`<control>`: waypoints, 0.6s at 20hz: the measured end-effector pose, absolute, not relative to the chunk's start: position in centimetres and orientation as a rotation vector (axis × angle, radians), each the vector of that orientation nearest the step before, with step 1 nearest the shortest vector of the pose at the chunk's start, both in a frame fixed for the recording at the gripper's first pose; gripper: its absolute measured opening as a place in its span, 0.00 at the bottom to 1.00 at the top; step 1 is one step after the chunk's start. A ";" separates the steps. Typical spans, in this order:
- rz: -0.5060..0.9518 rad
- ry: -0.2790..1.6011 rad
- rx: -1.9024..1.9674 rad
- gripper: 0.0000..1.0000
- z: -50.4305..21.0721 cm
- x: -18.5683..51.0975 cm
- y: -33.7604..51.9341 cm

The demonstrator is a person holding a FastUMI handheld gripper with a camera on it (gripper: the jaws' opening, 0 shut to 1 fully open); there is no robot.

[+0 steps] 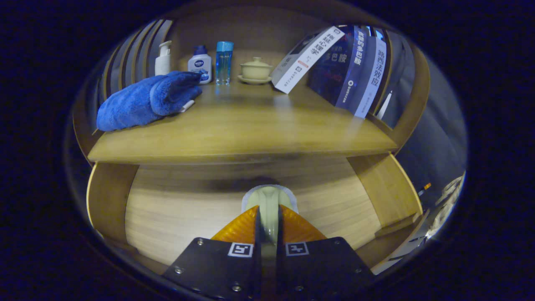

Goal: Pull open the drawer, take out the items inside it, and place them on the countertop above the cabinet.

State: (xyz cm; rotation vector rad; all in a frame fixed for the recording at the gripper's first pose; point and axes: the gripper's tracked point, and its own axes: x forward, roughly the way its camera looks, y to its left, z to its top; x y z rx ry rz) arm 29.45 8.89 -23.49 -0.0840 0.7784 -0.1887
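At the bottom middle of the frame, the jaws (267, 221) are nearly closed, and both orange fingers (240, 228) press on a pale, cream-coloured item (269, 202) held between them. Just behind it is the open drawer (175, 209), with its light wood floor. Above the drawer sits the worktop (250, 129). A blue towel (146, 100) lies on it at the upper left. Farther back stand a white pump bottle (163, 58), a small white bottle (200, 65), a blue bottle (224, 62) and a lidded cup (256, 70). Books (355, 67) lean at the upper right.
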 end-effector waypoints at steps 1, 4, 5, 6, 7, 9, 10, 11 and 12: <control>-0.204 0.765 -0.087 0.14 -22.7 29.3 8.8; -0.238 0.735 -0.105 0.14 -20.5 28.5 8.2; -0.249 0.721 -0.110 0.14 -19.7 28.2 8.0; -0.258 0.701 -0.114 0.14 -18.9 28.0 7.9; -0.267 0.681 -0.118 0.14 -17.9 27.7 7.7; -0.287 0.649 -0.137 0.14 -16.2 27.3 7.1; -0.296 0.632 -0.145 0.14 -15.5 27.1 6.9; -0.303 0.613 -0.147 0.14 -14.6 26.9 6.7; -0.306 0.587 -0.142 0.14 -13.7 26.9 6.6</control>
